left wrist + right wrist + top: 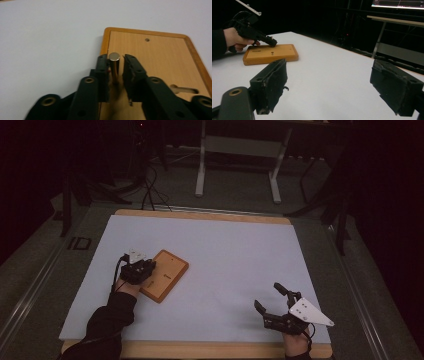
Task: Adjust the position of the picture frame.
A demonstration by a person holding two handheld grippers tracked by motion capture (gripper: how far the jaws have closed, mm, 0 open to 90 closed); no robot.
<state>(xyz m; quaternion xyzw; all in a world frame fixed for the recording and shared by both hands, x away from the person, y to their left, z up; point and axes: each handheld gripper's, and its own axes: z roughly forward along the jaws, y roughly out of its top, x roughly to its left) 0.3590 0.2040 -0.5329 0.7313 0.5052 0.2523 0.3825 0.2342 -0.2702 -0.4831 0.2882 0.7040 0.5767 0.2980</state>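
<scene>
- The left gripper (pixel 117 65) sits over the near-left corner of the board (pixel 160 62), its jaws drawn in around an upright metal pin (pixel 114 65).
- The left pad touches the pin; a thin gap shows on the right side, so I cannot tell whether the grip is firm yet.
- The pin stands on the board close to its left edge; the board lies on the white sheet (pixel 235 255), left of the middle.
- The right gripper (pixel 272 300) rests near the front edge of the sheet, jaws wide apart with nothing between them, well apart from the board.
- Risk: with one pad loose, the pin could tilt or slip free on lifting and roll off the board.
- Risk: if the pin sits tight in a hole, pulling at a slant could jam it or drag the light board along, since nothing holds the board down.
- Hidden: the pin's foot is behind the jaws, so whether it is seated in a hole is unclear.
- In the high view the hand and gripper cover the pin's spot.
- The slot (pixel 184 89) at the right is partly cut off by the right jaw; the room is dark and dim.
</scene>
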